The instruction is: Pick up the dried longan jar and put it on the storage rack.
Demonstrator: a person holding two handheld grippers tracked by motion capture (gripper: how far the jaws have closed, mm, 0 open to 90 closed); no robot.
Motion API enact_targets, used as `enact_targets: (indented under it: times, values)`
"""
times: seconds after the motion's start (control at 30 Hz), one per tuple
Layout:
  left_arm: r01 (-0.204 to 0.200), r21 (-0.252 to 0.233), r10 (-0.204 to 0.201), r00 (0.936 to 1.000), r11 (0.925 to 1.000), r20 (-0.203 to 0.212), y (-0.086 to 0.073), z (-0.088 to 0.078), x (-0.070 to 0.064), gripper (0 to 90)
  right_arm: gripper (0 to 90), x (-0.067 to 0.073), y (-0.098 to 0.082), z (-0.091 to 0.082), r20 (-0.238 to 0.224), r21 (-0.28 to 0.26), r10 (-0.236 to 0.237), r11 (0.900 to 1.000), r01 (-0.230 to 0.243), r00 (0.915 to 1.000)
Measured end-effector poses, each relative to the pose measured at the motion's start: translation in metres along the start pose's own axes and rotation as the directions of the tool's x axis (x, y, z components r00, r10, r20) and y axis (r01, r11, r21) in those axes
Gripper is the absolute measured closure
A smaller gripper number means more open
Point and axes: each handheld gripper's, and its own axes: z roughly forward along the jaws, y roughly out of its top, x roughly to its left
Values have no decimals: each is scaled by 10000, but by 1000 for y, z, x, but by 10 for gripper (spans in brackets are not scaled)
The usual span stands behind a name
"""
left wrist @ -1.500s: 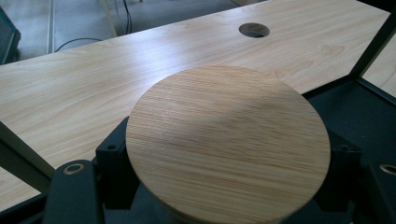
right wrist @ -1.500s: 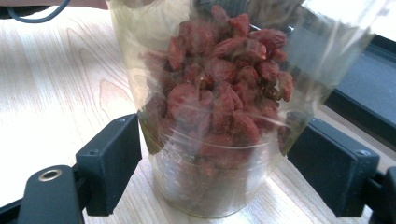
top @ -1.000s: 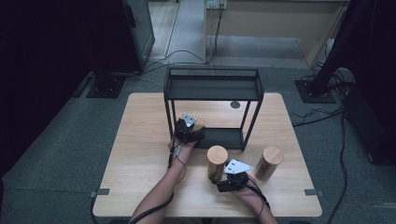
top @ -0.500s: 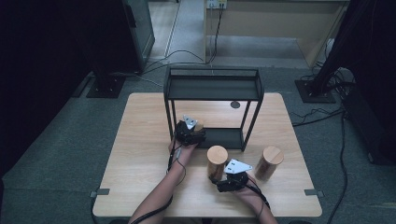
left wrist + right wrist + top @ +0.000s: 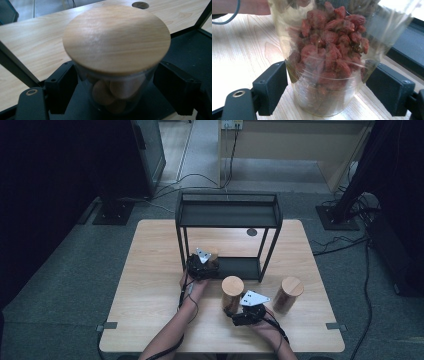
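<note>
Fingers (image 5: 60, 92) clamping jar (image 5: 116, 50)

3 lidded jars are showing: 1 of pale round pieces (image 5: 116, 62), 1 of red dried fruit (image 5: 232, 292), and 1 more (image 5: 288, 294) at the right. 1 black 2-shelf rack (image 5: 227, 215) is standing on 1 wooden surface (image 5: 150, 270). 2 tongs (image 5: 201, 265) (image 5: 246, 312) are appearing.

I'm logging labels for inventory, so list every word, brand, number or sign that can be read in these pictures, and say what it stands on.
No text can be read.
Jar of red dried fruit between the right gripper's jaws: clear wall, no label.
Jar with the wooden lid between the left gripper's jaws: plain wood, no marking.
Third jar, black shelf rack and table: no lettering seen.
Grey plates on the grippers: too small to tell.
</note>
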Motion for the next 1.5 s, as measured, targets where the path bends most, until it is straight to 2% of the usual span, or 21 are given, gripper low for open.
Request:
enact_targets:
  times: [0.43, 0.87, 1.17, 1.33, 1.5]
  values:
    - [-458, -11, 458, 9989, 9989, 53, -9, -10, -4, 199, 176, 0, 0, 0, 23, -3, 12, 10000, -12, 10000]
    - [-1135, -92, 1135, 9935, 9935, 40, -19, -21, -10, 200, 179, 2, 2, 1, 44, 91, -129, 9999, 128, 9999]
    - [-1289, 10, 1288, 9914, 9917, 223, -23, -28, -8, 199, 179, 2, 2, 1, 40, 96, -111, 9999, 111, 9999]
    - [-1092, 5, 1091, 9930, 9940, 452, -28, -30, -4, 199, 179, 2, 2, 1, 41, 98, -109, 9999, 109, 9999]
    - [-1134, 8, 1132, 9920, 9935, 560, -30, -32, 0, 200, 179, 1, 2, 1, 35, 86, -81, 9999, 80, 10000]
